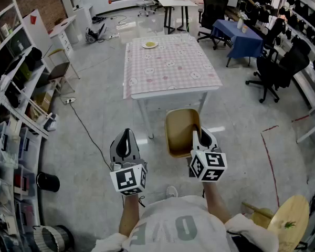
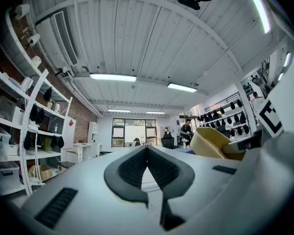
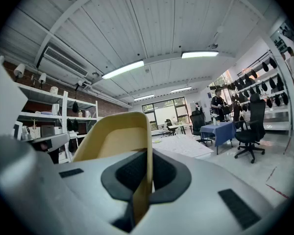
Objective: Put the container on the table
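Observation:
A tan plastic container [image 1: 179, 127] hangs in the air in front of me, over the floor just short of the table. My right gripper [image 1: 200, 135] is shut on its right rim; in the right gripper view the container's wall [image 3: 115, 141] runs down between the pads of that gripper [image 3: 146, 180]. To its left my left gripper [image 1: 126, 136] is shut and holds nothing. In the left gripper view the shut pads [image 2: 148, 153] show, with the container [image 2: 213, 141] off to the right. The table [image 1: 170, 67] has a pink checked cloth and stands ahead.
A small plate [image 1: 150, 44] sits at the table's far side. Shelving [image 1: 10, 88] lines the left wall, with a black bin [image 1: 47, 181] below. A blue-clothed table [image 1: 241, 35] and office chairs [image 1: 278, 70] stand at the right. A round wooden board [image 1: 289, 224] lies near my right elbow.

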`<control>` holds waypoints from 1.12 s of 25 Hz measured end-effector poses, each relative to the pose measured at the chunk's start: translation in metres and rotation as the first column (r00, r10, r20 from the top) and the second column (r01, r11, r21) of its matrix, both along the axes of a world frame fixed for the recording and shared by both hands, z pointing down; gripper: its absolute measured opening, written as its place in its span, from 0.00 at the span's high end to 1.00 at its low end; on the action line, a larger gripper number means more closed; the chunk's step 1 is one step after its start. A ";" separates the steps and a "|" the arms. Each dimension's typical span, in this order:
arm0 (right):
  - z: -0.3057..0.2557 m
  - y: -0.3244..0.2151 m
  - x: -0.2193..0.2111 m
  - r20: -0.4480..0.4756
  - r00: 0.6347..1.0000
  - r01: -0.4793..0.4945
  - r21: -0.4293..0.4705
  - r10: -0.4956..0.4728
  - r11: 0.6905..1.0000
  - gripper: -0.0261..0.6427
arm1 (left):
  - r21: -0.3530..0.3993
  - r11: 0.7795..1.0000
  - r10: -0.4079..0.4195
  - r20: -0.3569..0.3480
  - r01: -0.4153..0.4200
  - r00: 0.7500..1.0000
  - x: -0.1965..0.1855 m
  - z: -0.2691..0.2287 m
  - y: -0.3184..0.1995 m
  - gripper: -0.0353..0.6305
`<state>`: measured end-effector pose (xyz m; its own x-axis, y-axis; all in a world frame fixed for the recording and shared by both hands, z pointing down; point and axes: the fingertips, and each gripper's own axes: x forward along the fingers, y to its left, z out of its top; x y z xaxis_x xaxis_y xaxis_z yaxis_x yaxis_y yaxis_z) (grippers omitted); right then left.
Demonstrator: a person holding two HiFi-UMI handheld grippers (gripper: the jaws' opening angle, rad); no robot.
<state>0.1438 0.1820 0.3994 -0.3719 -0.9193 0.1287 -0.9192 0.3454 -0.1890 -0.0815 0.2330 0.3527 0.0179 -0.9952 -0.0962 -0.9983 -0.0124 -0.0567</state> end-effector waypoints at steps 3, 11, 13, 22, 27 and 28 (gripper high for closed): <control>0.002 -0.001 0.002 0.002 1.000 0.002 -0.004 -0.002 1.000 0.91 | 0.004 1.000 -0.002 -0.001 0.002 1.000 0.002 -0.001 0.000 0.91; 0.010 -0.002 0.002 -0.004 1.000 0.021 -0.010 -0.021 1.000 0.91 | 0.001 1.000 -0.010 -0.002 0.010 1.000 0.006 0.003 -0.004 0.91; 0.010 -0.003 0.003 0.006 1.000 0.024 -0.007 -0.024 1.000 0.91 | 0.005 1.000 -0.016 -0.008 0.016 1.000 0.007 0.003 -0.005 0.91; 0.022 -0.011 0.009 0.074 0.997 0.028 -0.029 -0.026 0.999 0.91 | 0.024 0.999 -0.035 -0.003 0.035 0.999 0.007 0.004 -0.012 0.91; 0.030 -0.016 0.006 0.067 0.997 0.037 -0.050 -0.034 0.998 0.91 | 0.020 0.999 -0.040 -0.017 0.040 0.999 0.005 0.009 -0.018 0.91; 0.030 -0.017 0.008 0.066 0.997 0.035 -0.052 -0.032 0.998 0.91 | 0.020 0.999 -0.036 -0.020 0.037 0.999 0.007 0.009 -0.020 0.91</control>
